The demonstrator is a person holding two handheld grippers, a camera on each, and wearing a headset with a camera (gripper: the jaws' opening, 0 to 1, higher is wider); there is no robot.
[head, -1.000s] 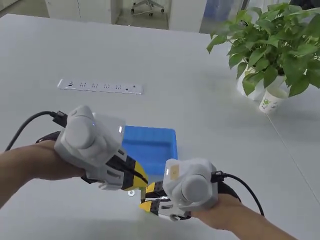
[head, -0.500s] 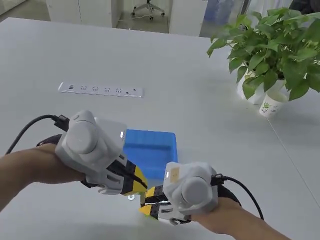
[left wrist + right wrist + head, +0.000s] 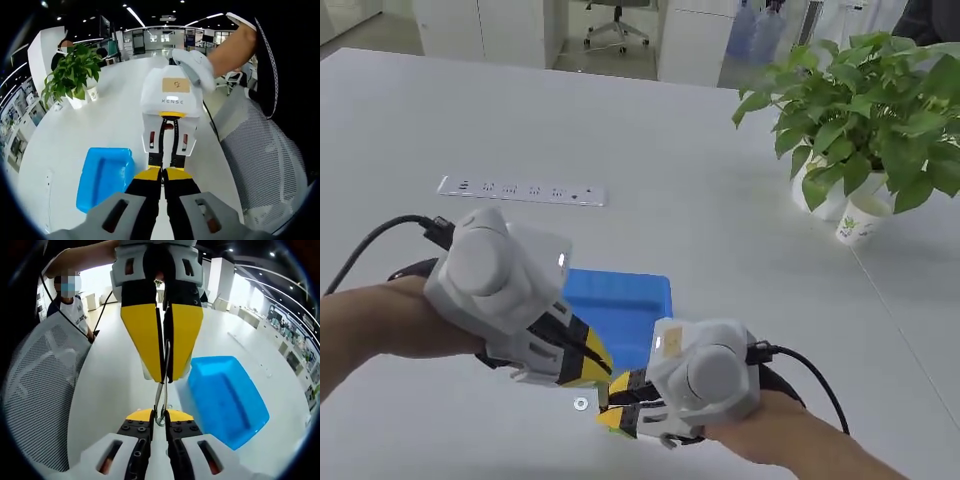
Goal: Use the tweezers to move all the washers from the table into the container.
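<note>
Since the earlier frames the whole head view has been shifted downward, so the camera is judged to have moved. The washer has been left lying on the table, at the lower centre of the frame just below the blue container, and is now less hidden by the left gripper. The tweezers are clenched by both that claw and the right gripper. No washer is seen to be pinched, so the pickup is judged still to be made.
</note>
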